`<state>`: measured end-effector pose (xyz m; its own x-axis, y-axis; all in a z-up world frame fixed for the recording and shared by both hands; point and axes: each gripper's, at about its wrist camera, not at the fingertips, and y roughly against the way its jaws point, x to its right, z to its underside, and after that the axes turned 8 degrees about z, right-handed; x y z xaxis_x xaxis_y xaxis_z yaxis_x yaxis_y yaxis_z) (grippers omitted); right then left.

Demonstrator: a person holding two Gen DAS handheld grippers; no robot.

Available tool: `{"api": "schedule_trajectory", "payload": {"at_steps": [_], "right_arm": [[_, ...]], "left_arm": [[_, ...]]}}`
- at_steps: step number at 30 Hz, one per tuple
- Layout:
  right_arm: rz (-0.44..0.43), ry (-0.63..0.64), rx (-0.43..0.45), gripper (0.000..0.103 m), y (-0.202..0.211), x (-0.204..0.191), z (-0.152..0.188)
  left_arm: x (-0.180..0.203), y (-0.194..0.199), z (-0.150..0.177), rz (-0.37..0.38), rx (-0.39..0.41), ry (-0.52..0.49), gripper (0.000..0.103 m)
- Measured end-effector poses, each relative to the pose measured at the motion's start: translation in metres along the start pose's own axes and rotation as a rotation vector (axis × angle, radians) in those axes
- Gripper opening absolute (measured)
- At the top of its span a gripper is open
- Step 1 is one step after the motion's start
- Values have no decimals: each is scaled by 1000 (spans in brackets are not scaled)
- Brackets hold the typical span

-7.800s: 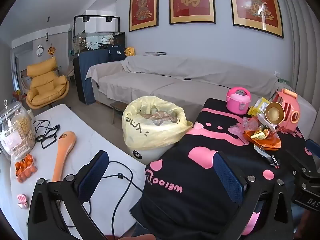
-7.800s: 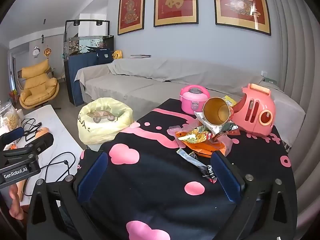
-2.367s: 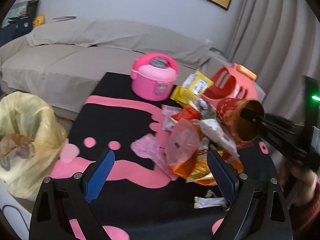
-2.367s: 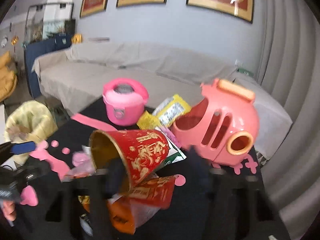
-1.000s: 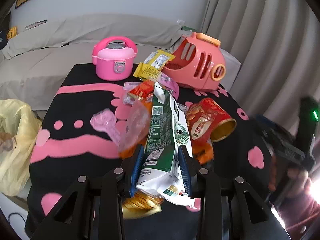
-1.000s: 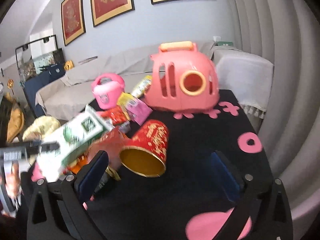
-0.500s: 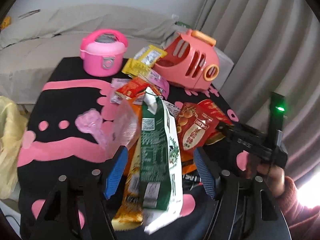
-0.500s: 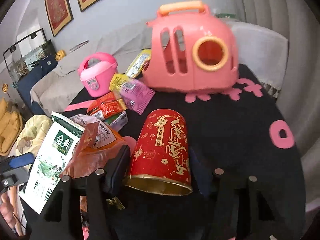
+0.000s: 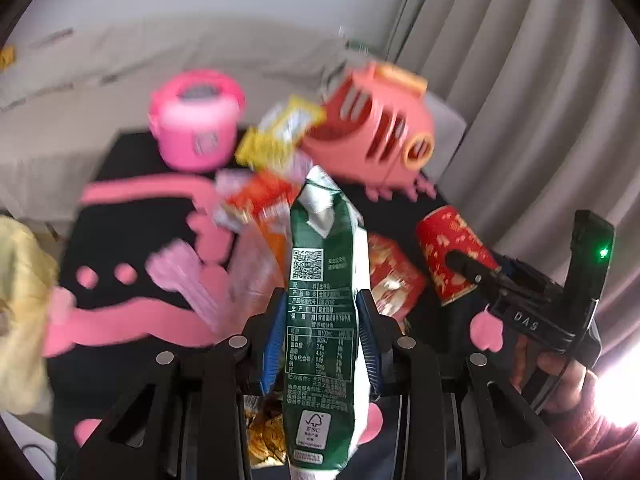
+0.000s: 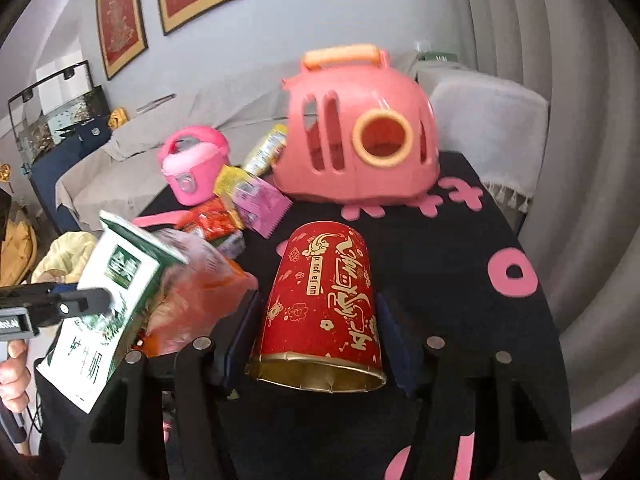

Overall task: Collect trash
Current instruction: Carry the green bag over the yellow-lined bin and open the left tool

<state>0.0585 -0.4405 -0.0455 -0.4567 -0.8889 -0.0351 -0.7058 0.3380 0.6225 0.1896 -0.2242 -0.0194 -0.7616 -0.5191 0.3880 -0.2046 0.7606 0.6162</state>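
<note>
Left wrist view: left gripper [image 9: 322,336] clamps a green-and-white milk carton [image 9: 322,316] at centre frame, blue pads pressed to both its sides, spout end pointing away. Behind it sits a blurred heap of wrappers [image 9: 260,204] on the black-and-pink tablecloth [image 9: 132,208]. Two pink toys at upper centre: 1 rice cooker [image 9: 195,136], 1 slotted carrier [image 9: 374,136]; contents of both can't be made out. Yellow bag [image 9: 18,300] at far left edge, mostly cut off. At right, the right gripper [image 9: 476,276] holds a red paper cup [image 9: 452,256]. Curtain [image 9: 520,100] fills upper right.

Right wrist view: right gripper [image 10: 316,332] grips the red paper cup [image 10: 324,304] lying on its side at lower centre, gold rim toward camera, a pad on each flank; inside of the cup is hidden. Carrier [image 10: 360,136] stands at upper centre, w/ nothing discernible through its round hole. Rice cooker [image 10: 194,170], lid down, at middle left. Carton [image 10: 108,312] at lower left, tilted, in the left gripper [image 10: 80,304]. Wrappers [image 10: 236,208] lie between the toys and the cup. Bare cloth [image 10: 460,264] runs right of the cup to the table edge.
</note>
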Motion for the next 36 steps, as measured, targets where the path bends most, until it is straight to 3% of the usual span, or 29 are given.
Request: {"api": "schedule_trajectory", "payload": {"at_steps": [6,12,20,24,29,34,36], "right_arm": [[-39,66,105,55,37,-35,-22],[-96,131,165,55,60,-75,-41],[-237,223,195,55,66,-164,-65],[-304,267,193,55,59,-213,-73],[-357,315,164,55,38,-263,-82],[-368,367,135,55,15,-297,-82],[-362,382,123,55,3,-308,-83]], "left_arm": [[3,70,-11,-78,171,-52,35],[-28,132,-10,-165,292,6,35],[-99,221,3,-372,439,110,35],[-141,252,9,-432,481,162,35],[-198,264,4,-442,524,222,35],[-254,243,0,-421,504,286,35],[-273,231,1,-404,490,305,44]]}}
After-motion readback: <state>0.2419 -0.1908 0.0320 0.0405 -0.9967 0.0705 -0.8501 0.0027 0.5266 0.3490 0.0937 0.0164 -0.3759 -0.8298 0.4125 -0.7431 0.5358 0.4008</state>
